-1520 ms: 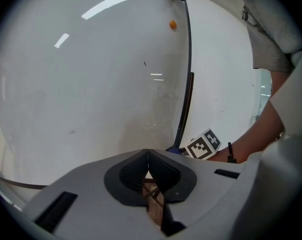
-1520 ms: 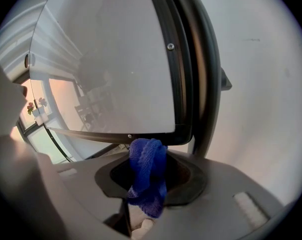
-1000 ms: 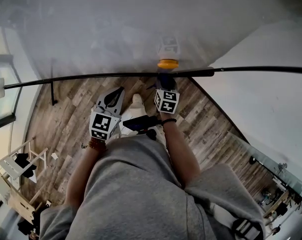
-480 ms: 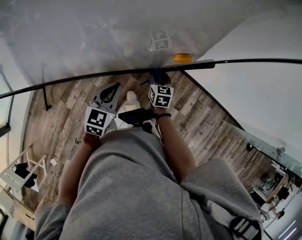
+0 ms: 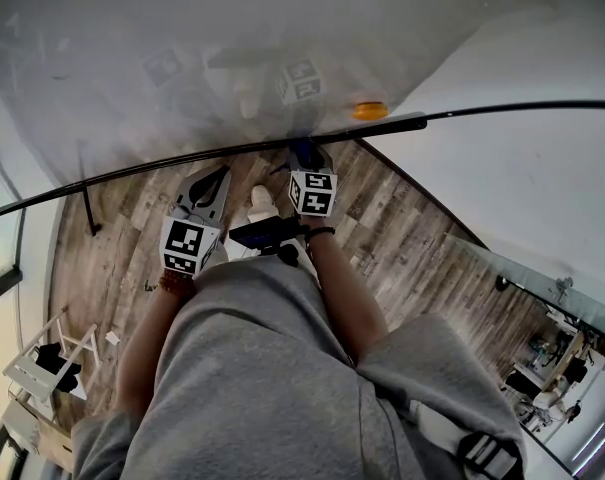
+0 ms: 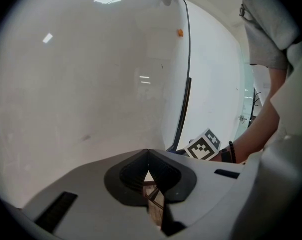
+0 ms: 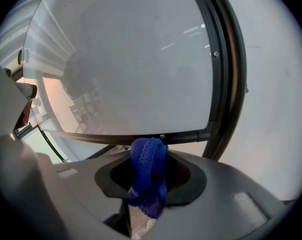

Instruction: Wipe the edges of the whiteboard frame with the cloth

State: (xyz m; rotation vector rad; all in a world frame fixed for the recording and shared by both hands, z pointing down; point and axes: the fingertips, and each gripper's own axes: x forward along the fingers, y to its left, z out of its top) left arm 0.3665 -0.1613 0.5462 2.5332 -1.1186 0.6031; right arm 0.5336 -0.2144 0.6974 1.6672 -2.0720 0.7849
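The whiteboard (image 5: 182,48) fills the top of the head view, its black bottom frame edge (image 5: 182,161) running across it. My right gripper (image 5: 304,156) is shut on a blue cloth (image 5: 302,149), which it presses against that edge. In the right gripper view the cloth (image 7: 148,171) bulges from the right gripper (image 7: 148,156) just under the frame's bottom bar (image 7: 141,136), near the corner with the side bar (image 7: 225,69). My left gripper (image 5: 214,183) hangs below the edge, to the left. Seen in its own view, the left gripper (image 6: 148,156) is shut with nothing in it.
An orange magnet (image 5: 369,110) sits on the board just right of the cloth. A black stand leg (image 5: 87,208) drops to the wooden floor (image 5: 402,228) at left. White shoes (image 5: 263,200) stand below the board. Furniture (image 5: 32,368) is at lower left, and a glass partition (image 5: 522,278) at right.
My right gripper has slid the cloth leftward along the bottom frame edge, from under the orange magnet to a spot left of it. The left gripper stayed shut beside it.
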